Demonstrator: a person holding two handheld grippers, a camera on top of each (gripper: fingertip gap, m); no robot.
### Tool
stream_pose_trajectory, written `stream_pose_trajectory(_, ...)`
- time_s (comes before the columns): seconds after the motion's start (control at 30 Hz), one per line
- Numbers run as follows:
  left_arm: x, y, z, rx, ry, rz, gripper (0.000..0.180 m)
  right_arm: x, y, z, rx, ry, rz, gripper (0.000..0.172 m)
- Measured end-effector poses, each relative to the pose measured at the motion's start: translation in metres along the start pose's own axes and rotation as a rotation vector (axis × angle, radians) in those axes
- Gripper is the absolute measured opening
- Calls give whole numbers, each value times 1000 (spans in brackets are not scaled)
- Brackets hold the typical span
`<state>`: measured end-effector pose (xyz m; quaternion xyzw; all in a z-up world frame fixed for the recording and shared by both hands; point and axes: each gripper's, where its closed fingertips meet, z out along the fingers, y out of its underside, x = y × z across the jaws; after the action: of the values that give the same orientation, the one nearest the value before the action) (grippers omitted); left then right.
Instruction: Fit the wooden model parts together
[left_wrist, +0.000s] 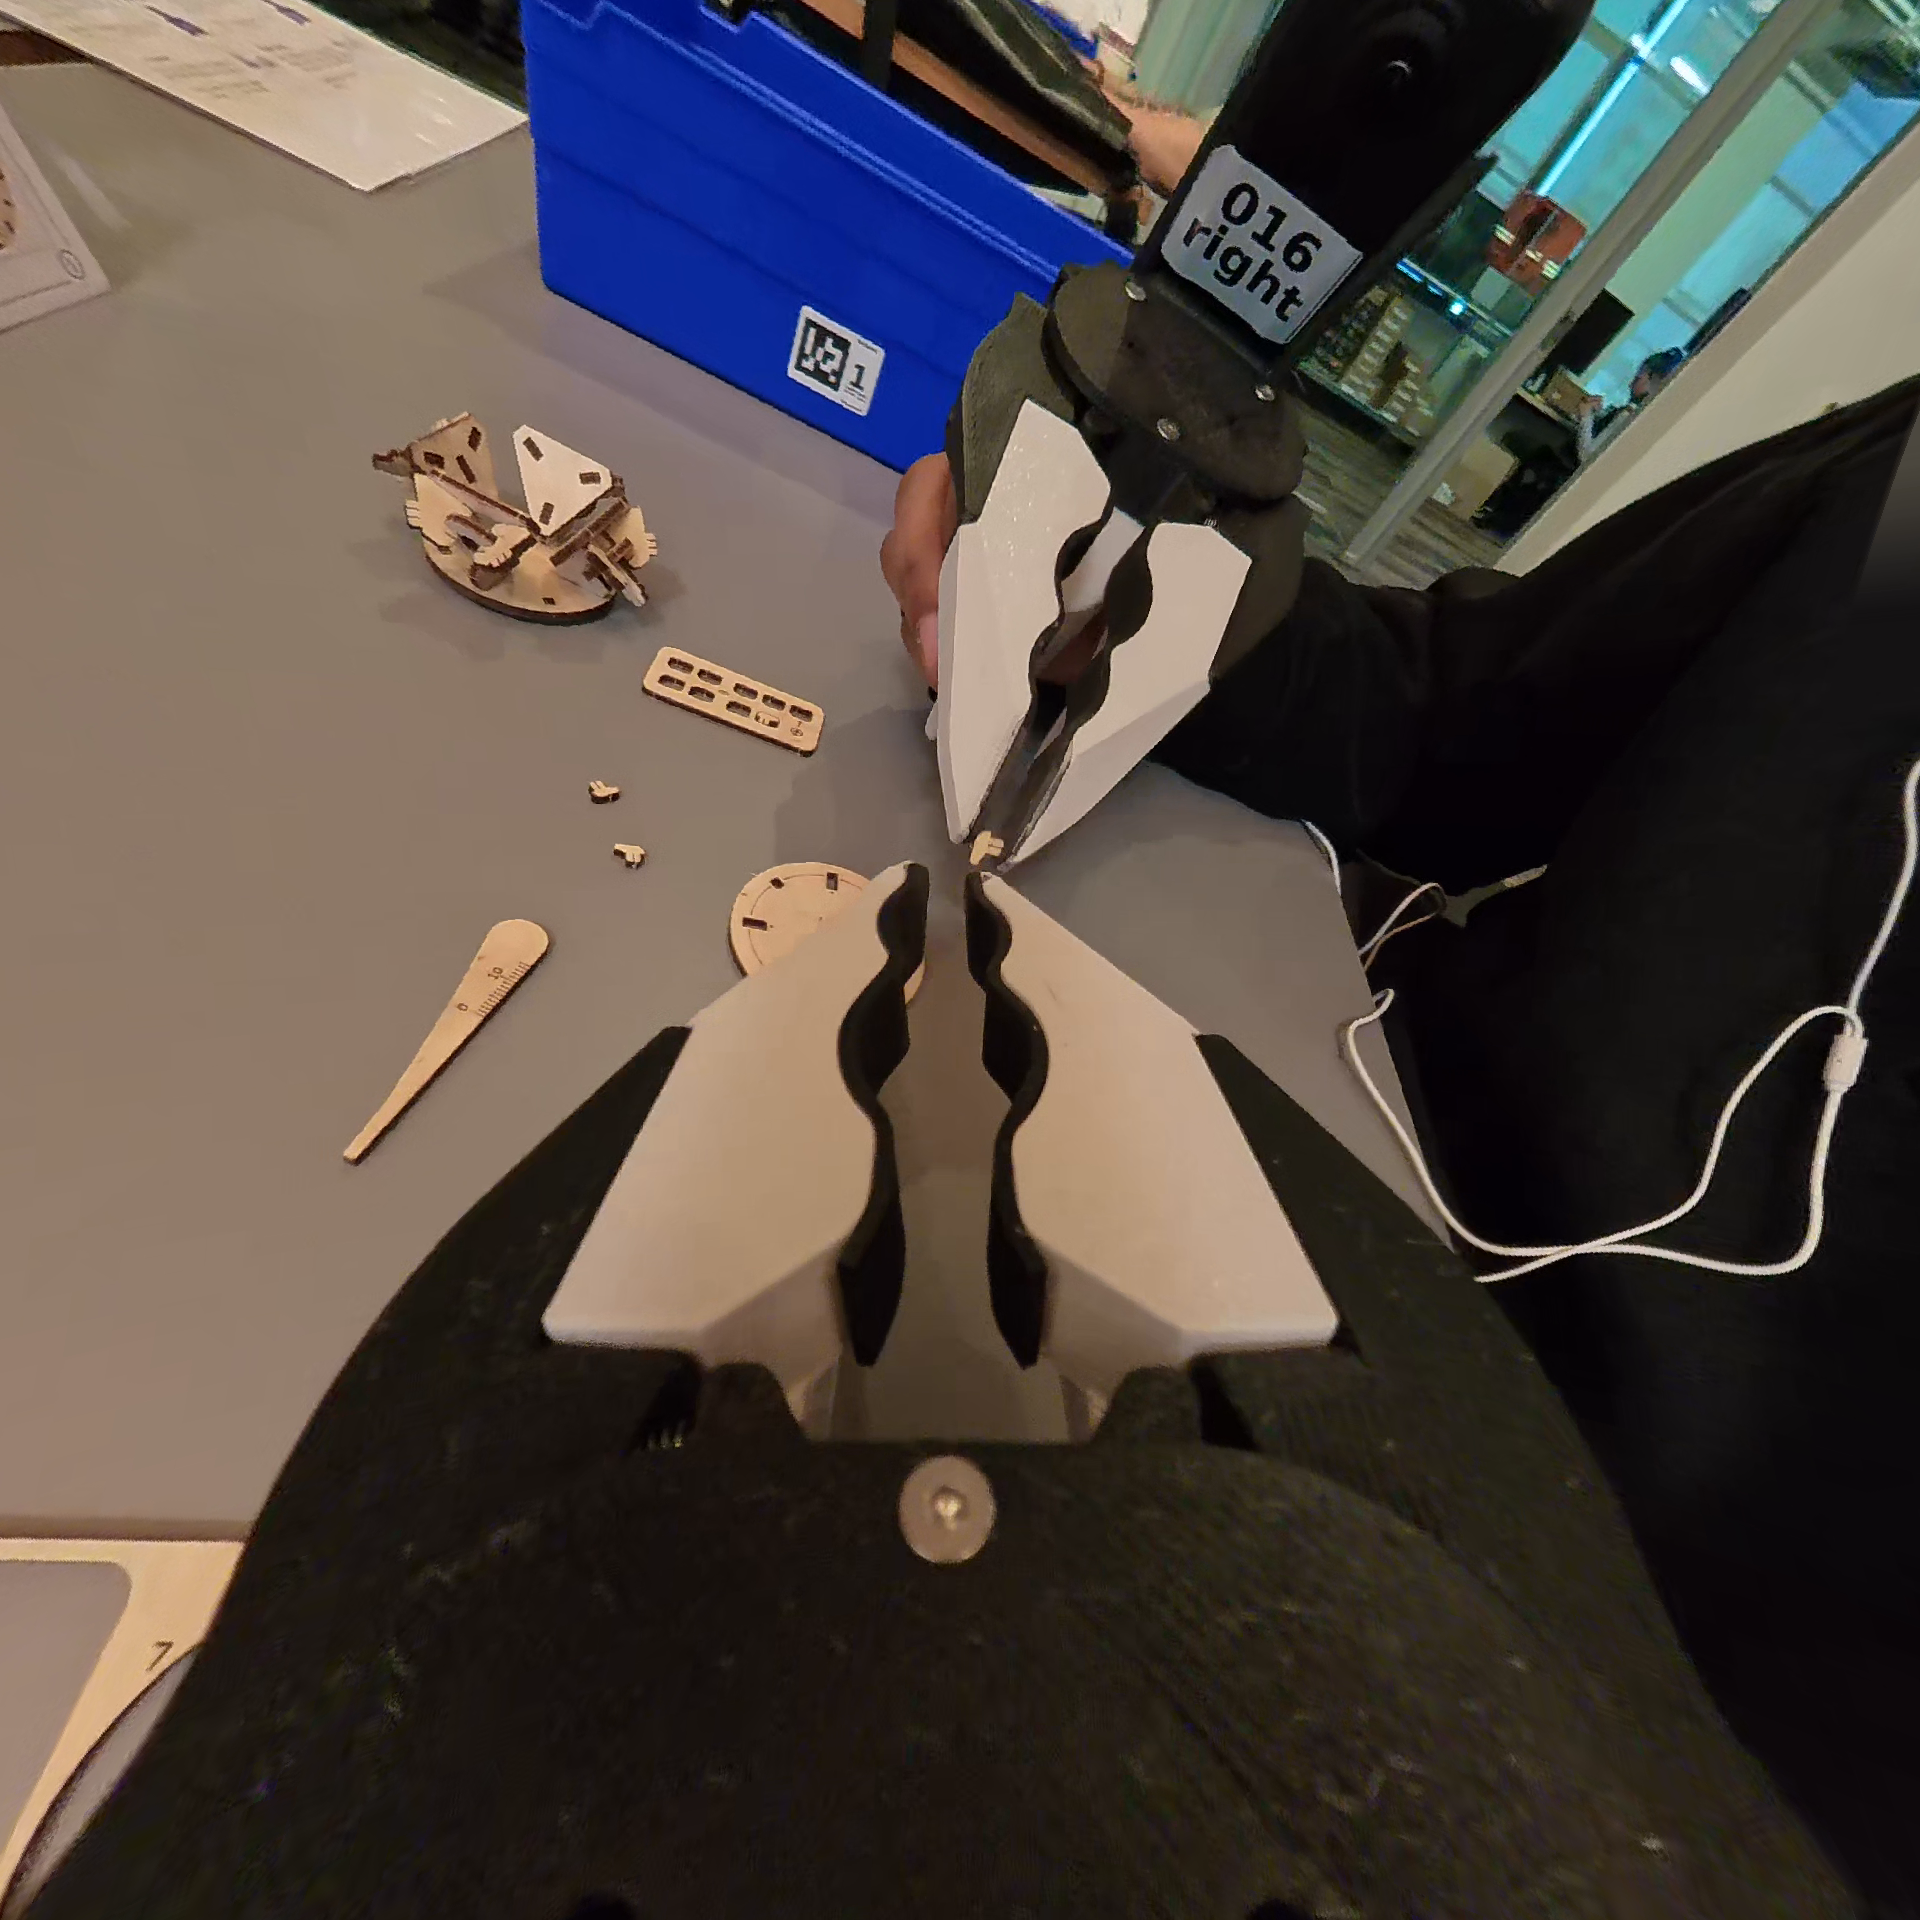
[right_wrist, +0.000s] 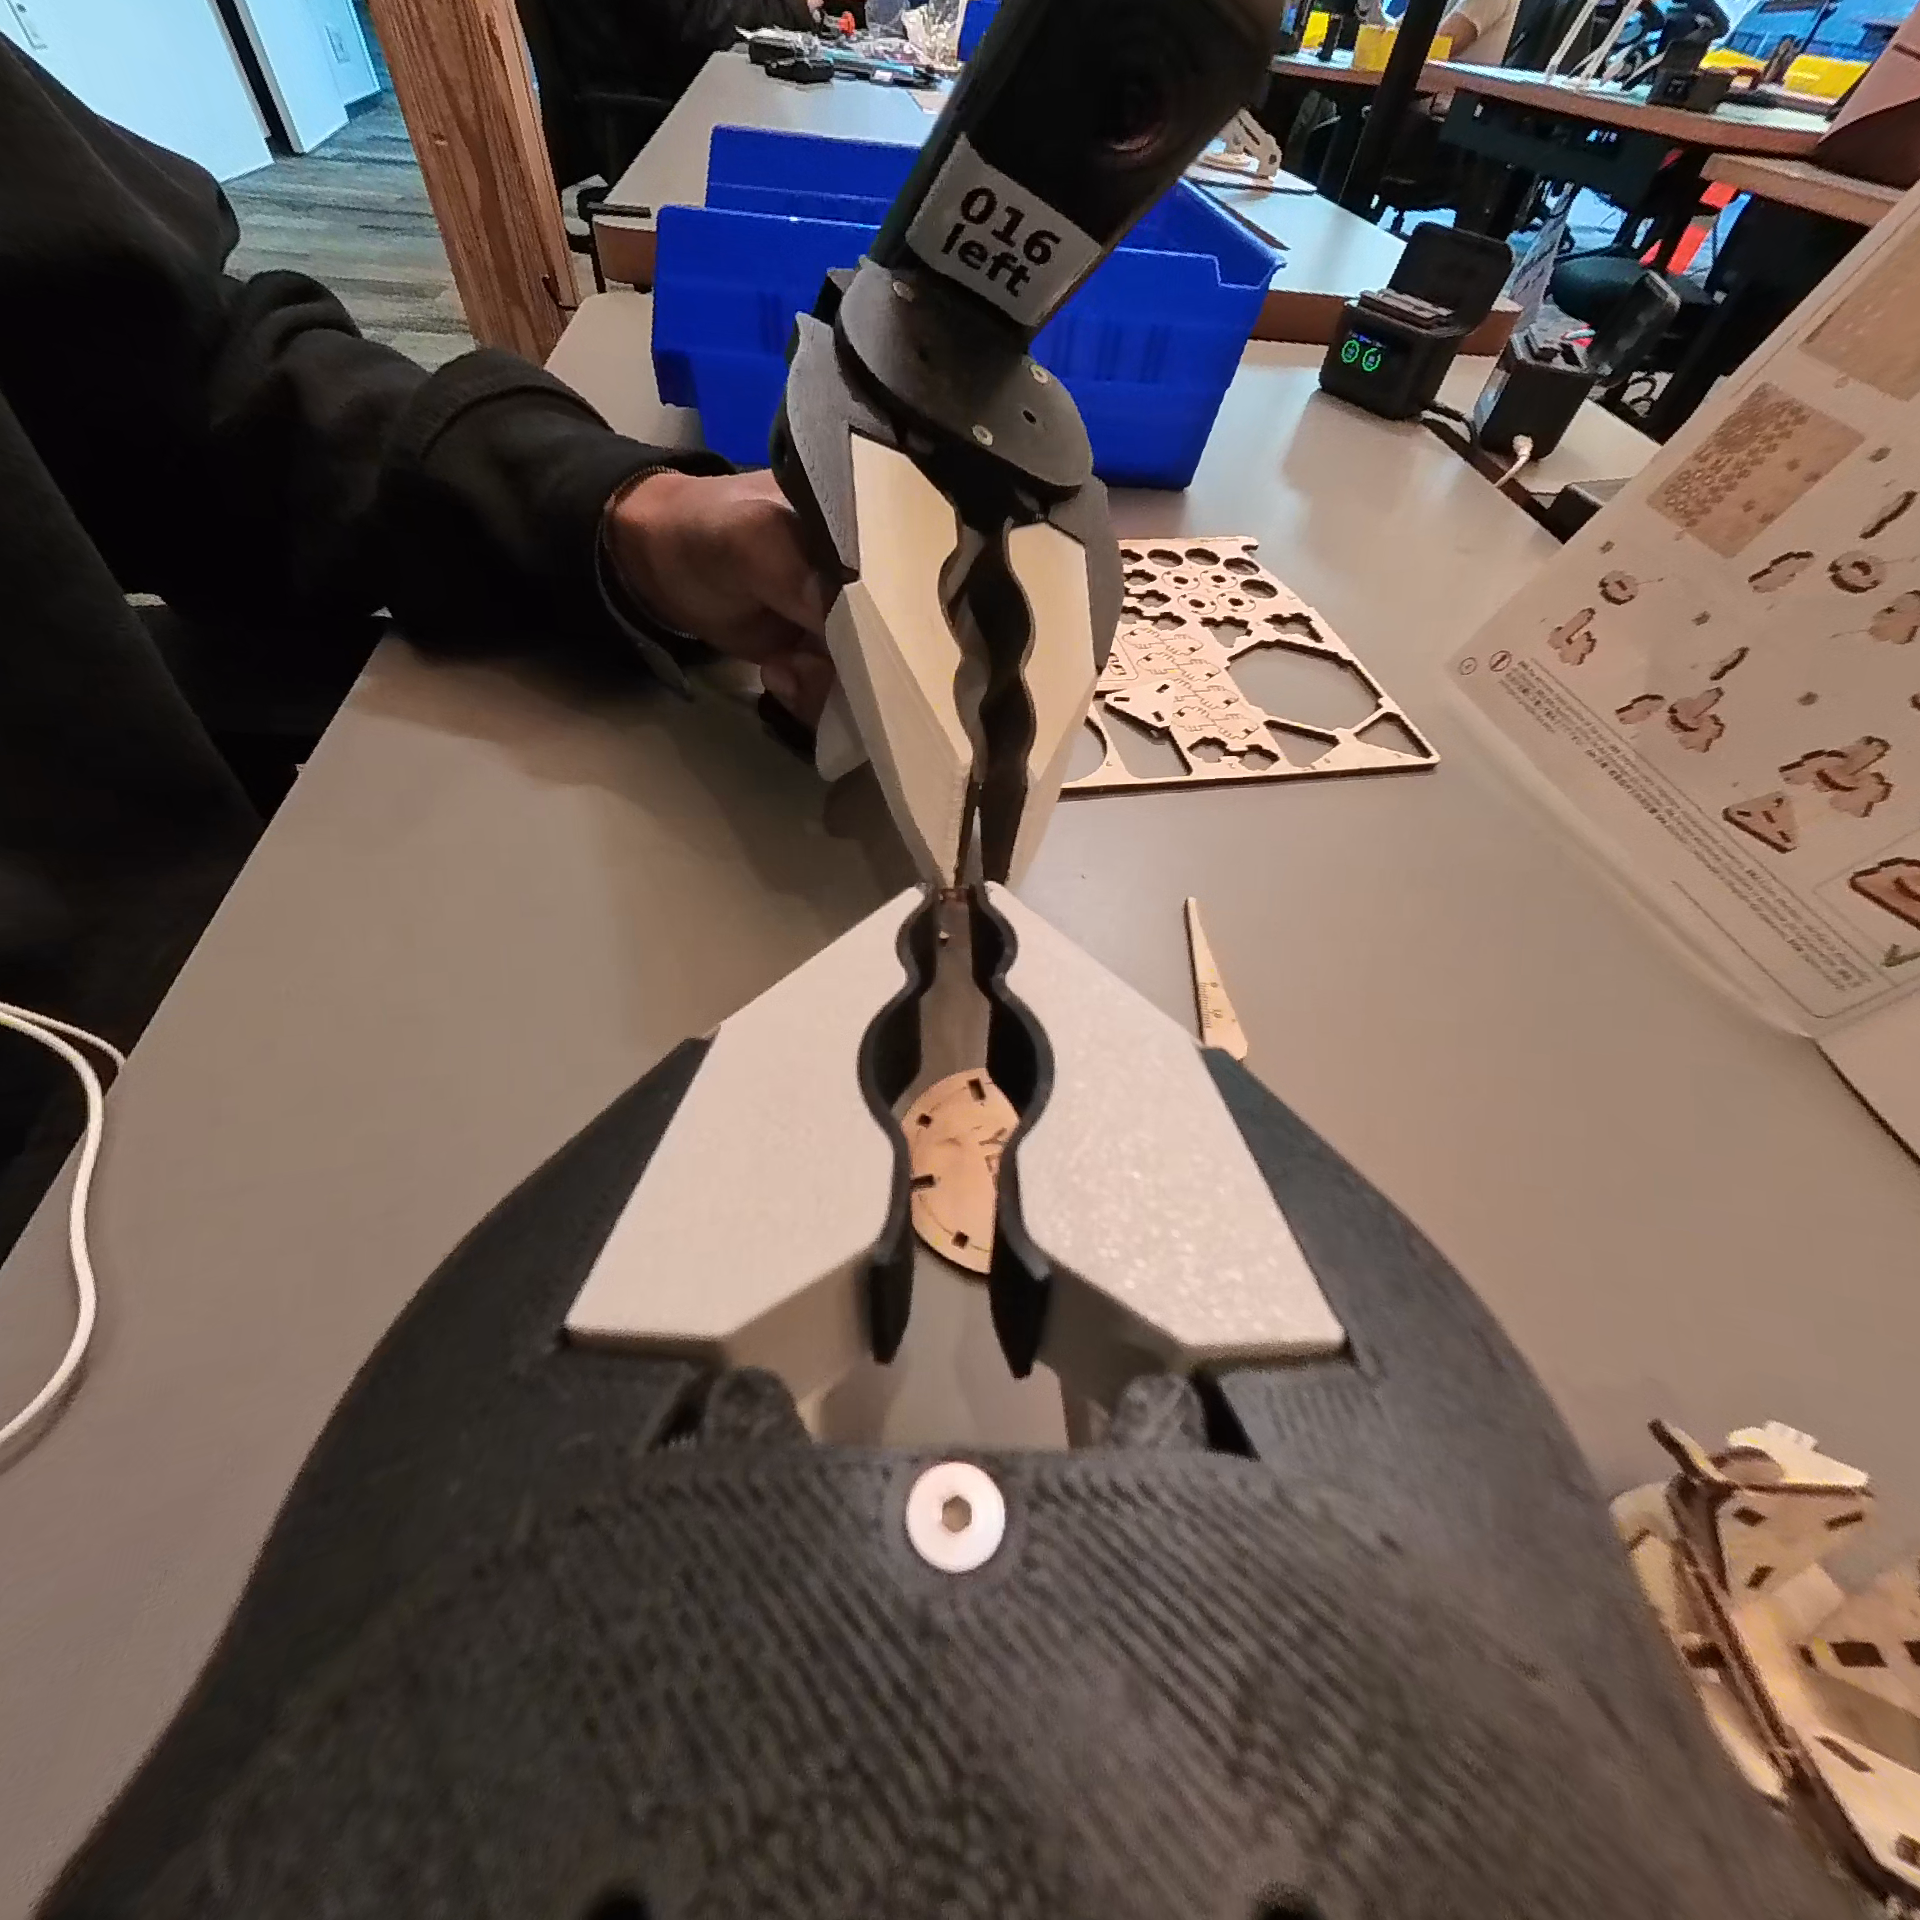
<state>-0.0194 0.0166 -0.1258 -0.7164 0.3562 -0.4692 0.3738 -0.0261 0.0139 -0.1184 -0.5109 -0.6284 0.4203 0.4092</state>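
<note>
Wooden peg (left_wrist: 985, 847), a tiny laser-cut piece, sits pinched at the very tips of the right hand-held gripper (left_wrist: 987, 844), whose jaws are drawn narrow on it just above the grey counter (left_wrist: 260, 987). Tip to tip with it, the left hand-held gripper (left_wrist: 945, 883) shows a slim gap between its black pads, nothing between them, and its points stand just short of the peg. Under the left hand-held gripper's left finger lies a round wooden disc (left_wrist: 784, 914) with small slots, partly covered by that finger. Farther to that side lie a tapered wooden scale stick (left_wrist: 457, 1034), two loose pegs (left_wrist: 604, 793) and (left_wrist: 628, 855), and a slotted wooden strip (left_wrist: 734, 699). Beyond these stands a part-built wooden model (left_wrist: 520, 520), with a blue bin (left_wrist: 727, 208) behind it. From the right wrist view, a punched-out plywood sheet (right_wrist: 1278, 675) lies past the left hand-held gripper, beside an instruction sheet (right_wrist: 1714, 623).
</note>
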Motion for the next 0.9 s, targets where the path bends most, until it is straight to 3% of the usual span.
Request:
stream_pose_trajectory(0.33, -13, -9, -7, 60, -80, 58, 5, 16, 0, -3, 13, 66, 47, 3)
stream_pose_trajectory(0.7, -36, -42, -30, 251, -462, 162, 10, 33, -15, -20, 116, 141, 161, 3)
stream_pose_trajectory(0.8, -37, -49, -26, 284, -497, 176, 12, 39, -12, -29, 94, 183, 163, 3)
stream_pose_trajectory(0.9, -41, -46, -13, 226, -510, 205, 14, 41, -17, -33, 127, 178, 210, 3)
